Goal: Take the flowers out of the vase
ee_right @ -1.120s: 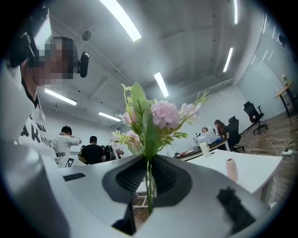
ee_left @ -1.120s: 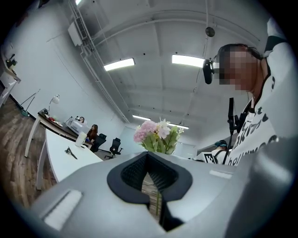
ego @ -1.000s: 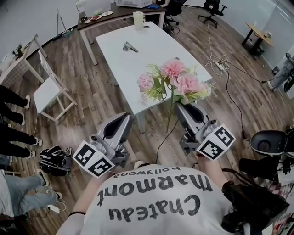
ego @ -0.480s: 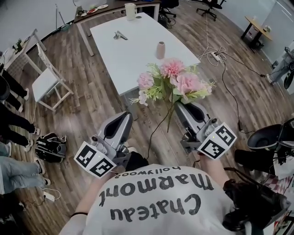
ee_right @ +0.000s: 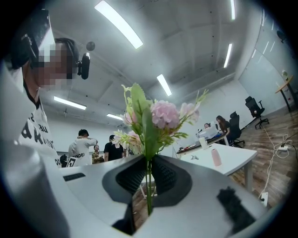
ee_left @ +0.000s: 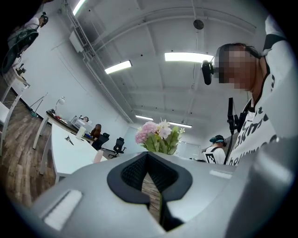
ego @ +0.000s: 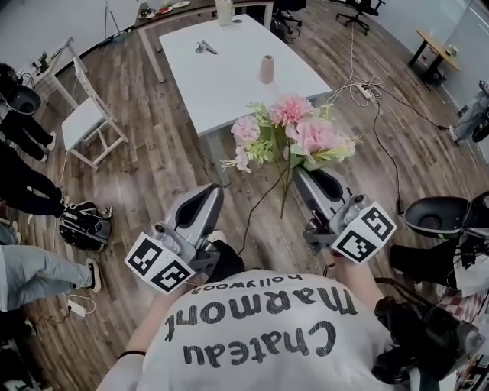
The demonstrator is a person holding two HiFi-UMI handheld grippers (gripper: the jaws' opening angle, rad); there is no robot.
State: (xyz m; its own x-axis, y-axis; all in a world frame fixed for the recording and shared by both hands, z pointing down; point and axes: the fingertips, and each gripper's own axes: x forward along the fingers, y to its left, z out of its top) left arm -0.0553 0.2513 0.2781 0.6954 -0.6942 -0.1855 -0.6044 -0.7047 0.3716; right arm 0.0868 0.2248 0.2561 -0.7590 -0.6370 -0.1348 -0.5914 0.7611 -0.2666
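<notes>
A bunch of pink flowers (ego: 294, 137) with green leaves stands upright in the air over the wood floor, its stems pinched in my right gripper (ego: 304, 177), which is shut on them. The right gripper view shows the stems (ee_right: 148, 186) running down between the black pads. The small pinkish vase (ego: 267, 69) stands without flowers on the white table (ego: 229, 92), well beyond both grippers. My left gripper (ego: 205, 195) is level beside the right one, its jaws together with nothing in them. The bouquet (ee_left: 156, 135) rises behind it in the left gripper view.
On the table lie a small metal tool (ego: 204, 48) and a white cup (ego: 224, 11). A white chair (ego: 88, 122) stands to the left and a black bag (ego: 80, 227) lies on the floor. Cables (ego: 367, 88) trail at right, near a black round seat (ego: 439, 216). People stand at the left edge.
Both grippers and the flowers have drawn back from the table together. The vase, hidden behind the blooms a second ago, now shows on the table. The grip on the stems is unchanged.
</notes>
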